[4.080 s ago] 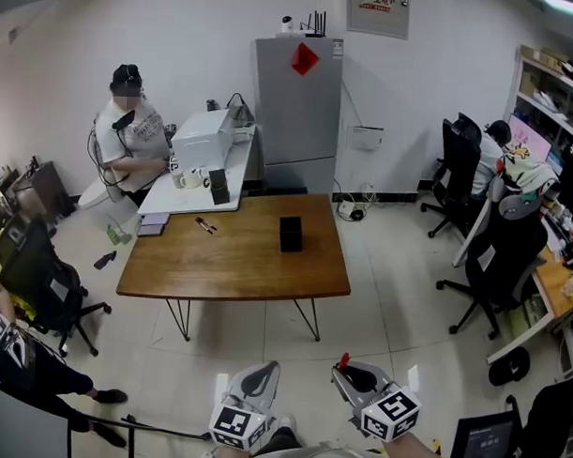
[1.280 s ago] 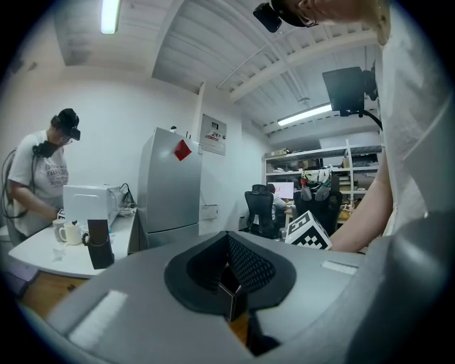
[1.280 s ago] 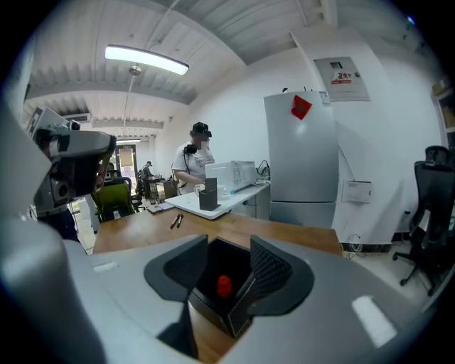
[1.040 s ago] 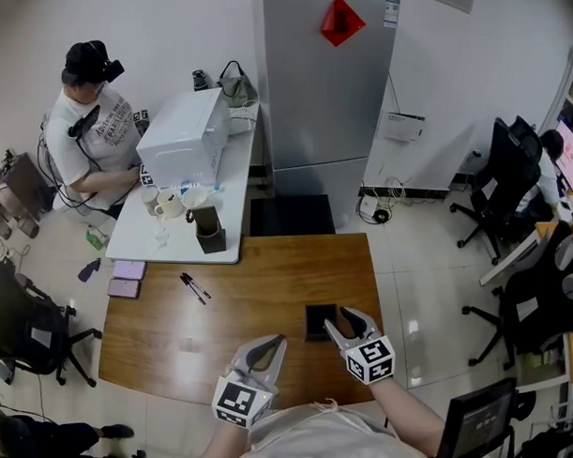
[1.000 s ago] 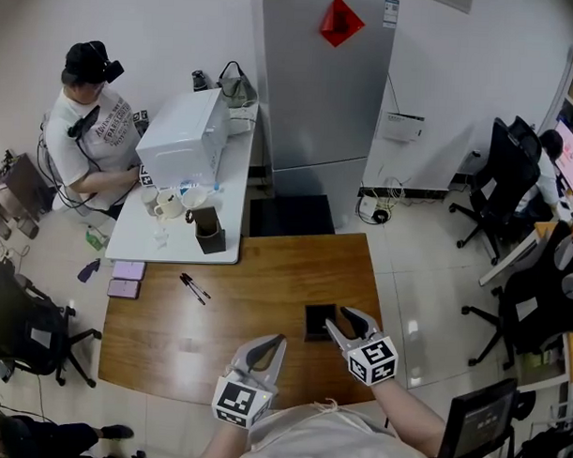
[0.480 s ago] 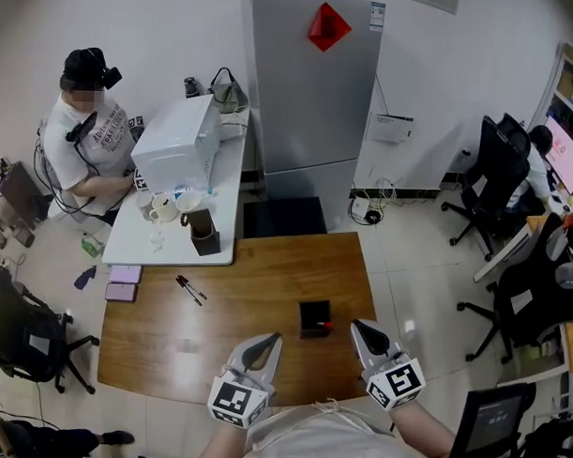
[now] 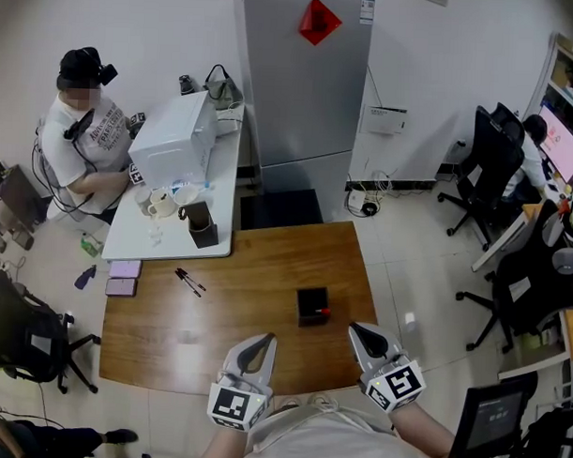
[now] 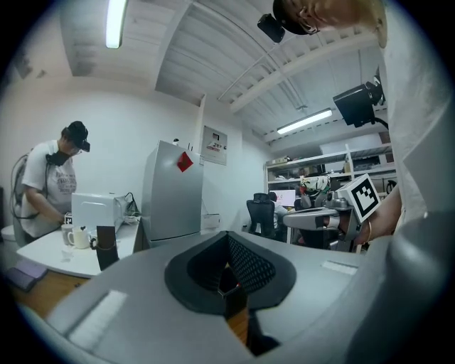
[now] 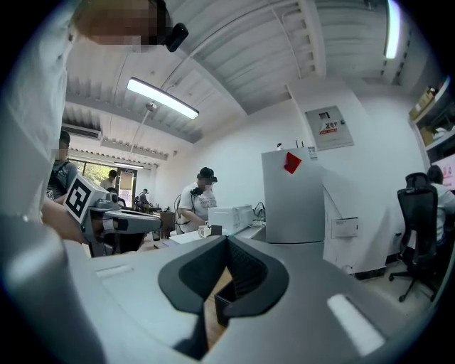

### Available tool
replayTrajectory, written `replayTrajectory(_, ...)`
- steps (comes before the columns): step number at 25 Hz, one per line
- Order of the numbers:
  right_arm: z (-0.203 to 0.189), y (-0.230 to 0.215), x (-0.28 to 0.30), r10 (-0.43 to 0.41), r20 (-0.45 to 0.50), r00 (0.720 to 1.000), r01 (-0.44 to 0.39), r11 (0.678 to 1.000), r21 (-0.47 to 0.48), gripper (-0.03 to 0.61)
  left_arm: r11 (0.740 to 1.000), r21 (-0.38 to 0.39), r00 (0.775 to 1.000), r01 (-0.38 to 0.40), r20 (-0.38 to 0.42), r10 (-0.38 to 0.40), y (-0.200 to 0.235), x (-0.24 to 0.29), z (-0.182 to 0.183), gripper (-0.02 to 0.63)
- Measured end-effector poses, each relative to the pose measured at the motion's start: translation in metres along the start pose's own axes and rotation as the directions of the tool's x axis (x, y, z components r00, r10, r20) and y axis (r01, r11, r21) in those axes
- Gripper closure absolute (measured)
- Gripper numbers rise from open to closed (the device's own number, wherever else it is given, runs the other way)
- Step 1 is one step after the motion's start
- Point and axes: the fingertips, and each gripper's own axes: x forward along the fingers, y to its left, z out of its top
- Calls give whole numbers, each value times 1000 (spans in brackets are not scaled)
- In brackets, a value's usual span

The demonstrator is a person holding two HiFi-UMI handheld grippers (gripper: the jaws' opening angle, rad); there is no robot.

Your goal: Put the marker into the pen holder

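Observation:
A black pen holder (image 7: 311, 304) stands on the wooden table (image 7: 218, 320), right of its middle. The marker's red end (image 7: 324, 312) shows at the holder's right rim. My right gripper (image 7: 356, 327) hangs shut and empty just near and right of the holder, apart from it. To its left, over the table's near edge, my left gripper (image 7: 267, 339) is also shut with nothing in it. The left gripper view looks past the closed left gripper (image 8: 227, 238) at the holder (image 8: 231, 304). Below the closed right gripper (image 9: 227, 242), the holder (image 9: 223, 307) shows in the right gripper view.
Two dark pens (image 7: 188, 282) lie on the table's far left part. Behind it is a white side table (image 7: 164, 238) with a white box (image 7: 174, 149), mugs and a black cup. A grey fridge (image 7: 305, 93), a seated person (image 7: 84, 122) and office chairs (image 7: 481, 164) stand around.
One second ago my right gripper was open over the pen holder. It has since drawn back toward me and shut, and the marker's red end now sits in the holder. The left gripper has barely moved.

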Motion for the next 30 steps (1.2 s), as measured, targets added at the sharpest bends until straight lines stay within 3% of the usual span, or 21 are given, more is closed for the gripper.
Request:
replayTrajectory(7,-5,18,-8,-7,-9,1000,7,1000,20,577,1000,-28,1000,15,16,-14,-1,-20,-6,598)
replayTrajectory(12,-21,42,-26,-41,-34,999,42,999,21,577,996,-67,999,51,-16,-52,-7,-42,-26,598)
replayTrajectory(15,-29,55,-45,-48,-36,998,50,998,36,577,996,-63,998,56,-32,-59,-17,-56,-44,598)
replayTrajectory(18,-32,62,-65,-44,-35,998,46,998,48,577,998,-51,999,48,-22,-49,-33,-69,-39,598)
replayTrajectory(24,-29,91,-128,18,-11,1000,-18,1000,16,577,999,-37,1000,21,7,-20,-85,-101,-41,598)
replayTrajectory(30,-39,106,-227,35,1,999,-35,998,53,577,999,-43,999,-20,27,22,-174,-149,-50,598)
